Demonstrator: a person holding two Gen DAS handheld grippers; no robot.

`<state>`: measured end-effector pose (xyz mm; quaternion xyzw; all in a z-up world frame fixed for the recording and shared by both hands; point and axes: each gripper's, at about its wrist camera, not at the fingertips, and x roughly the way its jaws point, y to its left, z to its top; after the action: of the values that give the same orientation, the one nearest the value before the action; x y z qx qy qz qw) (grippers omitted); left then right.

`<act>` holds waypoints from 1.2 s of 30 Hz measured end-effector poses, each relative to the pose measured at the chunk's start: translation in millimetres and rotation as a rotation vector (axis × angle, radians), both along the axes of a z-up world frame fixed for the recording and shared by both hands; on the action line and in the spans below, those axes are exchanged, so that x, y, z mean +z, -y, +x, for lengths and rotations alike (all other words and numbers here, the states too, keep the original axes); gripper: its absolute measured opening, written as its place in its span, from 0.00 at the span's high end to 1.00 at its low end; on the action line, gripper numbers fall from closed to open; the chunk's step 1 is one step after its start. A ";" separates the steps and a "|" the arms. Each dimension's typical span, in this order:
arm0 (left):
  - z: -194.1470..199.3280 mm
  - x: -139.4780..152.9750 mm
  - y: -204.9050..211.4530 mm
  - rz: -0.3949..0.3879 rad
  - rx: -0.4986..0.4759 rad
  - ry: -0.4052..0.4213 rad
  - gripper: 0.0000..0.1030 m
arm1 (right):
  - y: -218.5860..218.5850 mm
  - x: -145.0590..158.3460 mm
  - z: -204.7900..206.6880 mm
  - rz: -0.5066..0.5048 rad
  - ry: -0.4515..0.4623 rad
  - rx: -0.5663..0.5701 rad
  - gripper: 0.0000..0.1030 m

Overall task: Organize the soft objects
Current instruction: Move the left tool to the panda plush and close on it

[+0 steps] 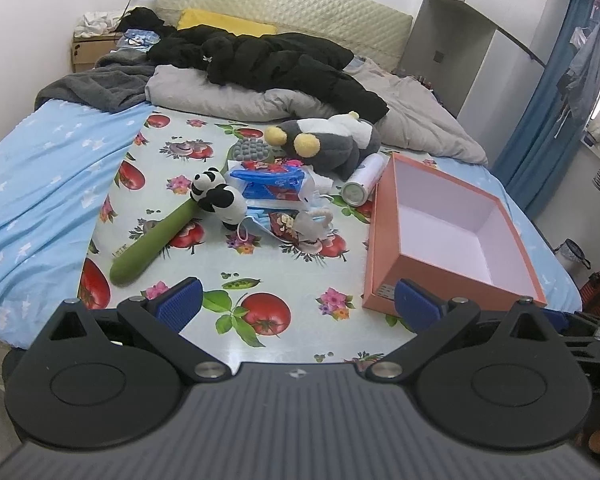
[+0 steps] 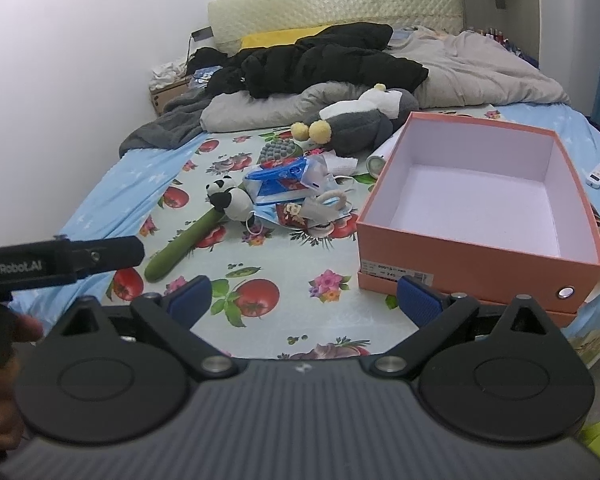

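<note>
Left gripper (image 1: 296,300): jaws spread wide, holding nothing, poised over the near edge of the fruit-print cloth (image 1: 260,344).
Green massage hammer (image 1: 156,240): stiff handle, lies slantwise at the left of the pile; likely not a soft item.
Panda toy (image 1: 220,198): small plush, rests on the hammer's handle; judged light and squashy, best pinched across the body.
Mask packets (image 1: 268,186): a thin, slippery-looking heap just right of the panda.
Penguin toy (image 1: 328,142): larger plush behind the pile, against the grey quilt; a grip at a flipper or the belly should hold.
Box (image 1: 384,216): open, empty, at right.
Right gripper (image 2: 302,300): jaws wide apart, empty, near the box.
</note>
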<state>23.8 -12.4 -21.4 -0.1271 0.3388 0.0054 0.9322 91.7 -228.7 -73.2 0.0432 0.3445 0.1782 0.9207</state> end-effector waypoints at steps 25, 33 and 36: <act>70.3 -39.7 -29.4 0.017 0.010 -0.058 0.10 | -39.7 -26.0 56.9 -0.062 0.015 0.052 0.38; 109.7 -65.8 -56.8 -0.015 0.051 -0.095 0.17 | -72.8 -43.7 100.3 -0.067 -0.006 0.113 0.52; 122.5 -72.4 -65.6 -0.026 0.061 -0.106 0.19 | -80.7 -50.4 119.3 -0.068 -0.018 0.118 0.53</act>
<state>146.2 53.2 -93.8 -0.1491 0.3839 0.0363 0.9105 211.0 -148.0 -123.7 -0.0071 0.3604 0.2201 0.9064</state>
